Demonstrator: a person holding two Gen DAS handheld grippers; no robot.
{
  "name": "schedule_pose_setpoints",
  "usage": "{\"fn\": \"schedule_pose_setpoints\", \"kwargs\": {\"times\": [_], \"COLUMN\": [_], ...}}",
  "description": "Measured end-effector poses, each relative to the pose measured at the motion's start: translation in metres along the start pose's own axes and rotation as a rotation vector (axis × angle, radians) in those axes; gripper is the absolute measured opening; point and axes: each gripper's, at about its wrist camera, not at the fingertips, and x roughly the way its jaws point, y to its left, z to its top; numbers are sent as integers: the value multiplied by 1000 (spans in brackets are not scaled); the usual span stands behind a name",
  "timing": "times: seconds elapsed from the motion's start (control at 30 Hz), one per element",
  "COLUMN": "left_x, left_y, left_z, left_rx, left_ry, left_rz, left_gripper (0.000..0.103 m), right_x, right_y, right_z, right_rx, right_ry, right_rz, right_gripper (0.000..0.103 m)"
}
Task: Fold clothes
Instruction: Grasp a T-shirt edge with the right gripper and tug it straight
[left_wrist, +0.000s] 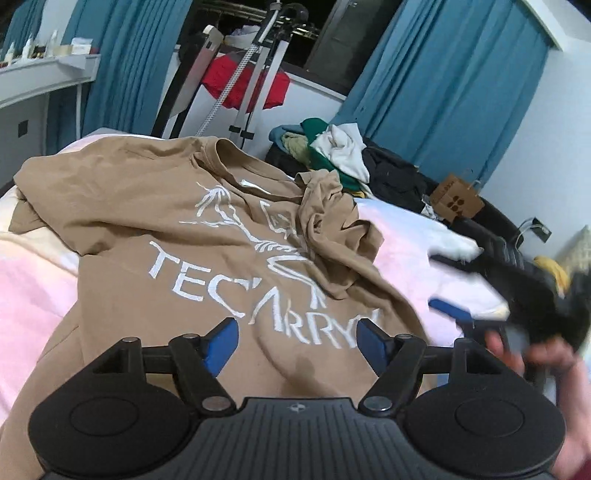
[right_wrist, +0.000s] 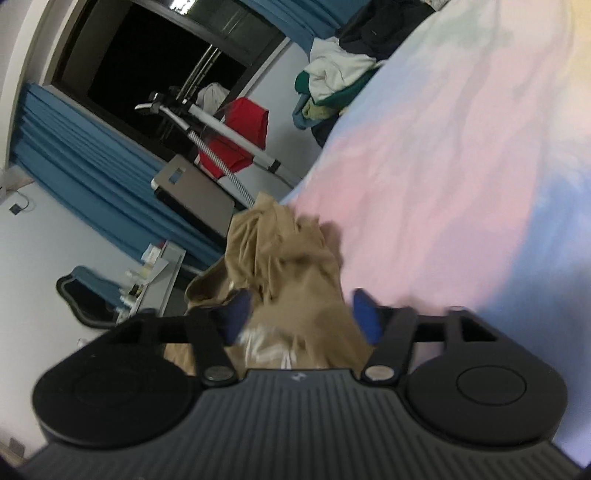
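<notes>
Tan T-shirt (left_wrist: 192, 236) spread on pastel bedsheet (left_wrist: 33, 280), 1 sleeve bunched. Left gripper (left_wrist: 293, 341) above shirt hem, fingers apart, empty. Right gripper (right_wrist: 303, 314) fingers apart, straddling bunched tan fabric; contact unclear.

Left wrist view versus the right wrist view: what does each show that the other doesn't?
Left only: the tan shirt's white print spread on the bed, the right gripper blurred beside it, a cardboard box.
Right only: the shirt's bunched sleeve between open jaws.
Both: pastel bedsheet, clothes pile, red garment, blue curtains.
</notes>
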Motion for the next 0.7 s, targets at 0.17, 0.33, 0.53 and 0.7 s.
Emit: {"fn": "schedule_pose_setpoints", "kwargs": {"times": [0.17,0.33,0.53,0.7], "left_x": [14,28,31,25], "left_y": [17,34,38,27], "left_z": [0,0,0,-2], "left_rx": [-44,-90,-133,-109], "left_ry": [2,7,26,16], "left_rz": [-39,-76,-103,-109], "left_gripper": [73,73,72,72], "right_x": [73,131,103,39], "right_y": [11,25,34,10], "right_z": [23,29,39,66], "right_rx": [-19,-80,-152,-107], "right_ry": [18,37,-87,-243], "right_rz": [-46,-154,-219,-270], "right_gripper": [74,56,9,8]}}
